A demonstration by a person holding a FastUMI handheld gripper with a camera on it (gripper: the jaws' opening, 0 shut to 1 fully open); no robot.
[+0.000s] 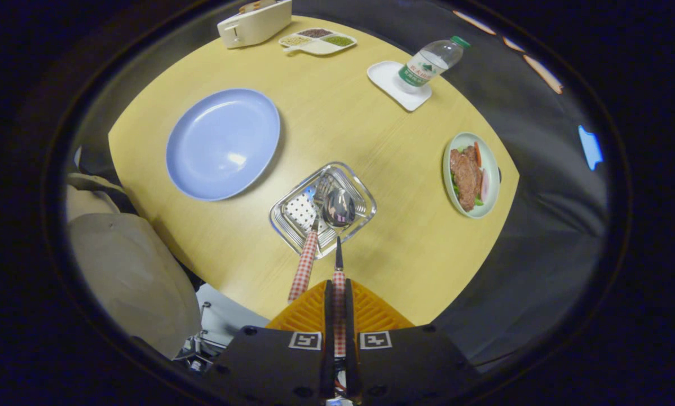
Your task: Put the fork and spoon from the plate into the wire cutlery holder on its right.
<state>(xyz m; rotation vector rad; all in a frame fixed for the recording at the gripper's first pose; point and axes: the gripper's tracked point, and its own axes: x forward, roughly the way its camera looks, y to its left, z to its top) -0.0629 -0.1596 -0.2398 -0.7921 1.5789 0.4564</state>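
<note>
1. Between the gripper [339, 293]'s two fingers sits the checked handle of the spoon [339, 225]; both fingers press on it, clamped together with only the handle in the gap.
2. Ahead of the fingers, the spoon's shiny bowl hangs over the wire cutlery holder [365, 197], a shallow metal basket with rounded corners that stands on the table [360, 129].
3. Beside the spoon, the fork [309, 248] rests with its tines inside the holder and its checked handle sticking out over the near rim, slanting toward the fingers on their left.
4. A dotted patch shows at the bottom of the holder, left of the fork's tines.
5. Beyond the holder and to its left lies the blue plate [223, 144], flat on the wooden table, with nothing on it.
6. To the right of the holder, near the table's edge, is a pale green dish of food [471, 175] with slices of meat and some greens.
7. Farther back, a water bottle [432, 62] stands on a small white tray [388, 82].
8. At the far side of the table lie a divided dish [317, 40] holding grains and a cream-coloured toaster [254, 22], just beside each other.
9. A person's pale trouser leg [128, 270] shows beside the table, left of the gripper.
</note>
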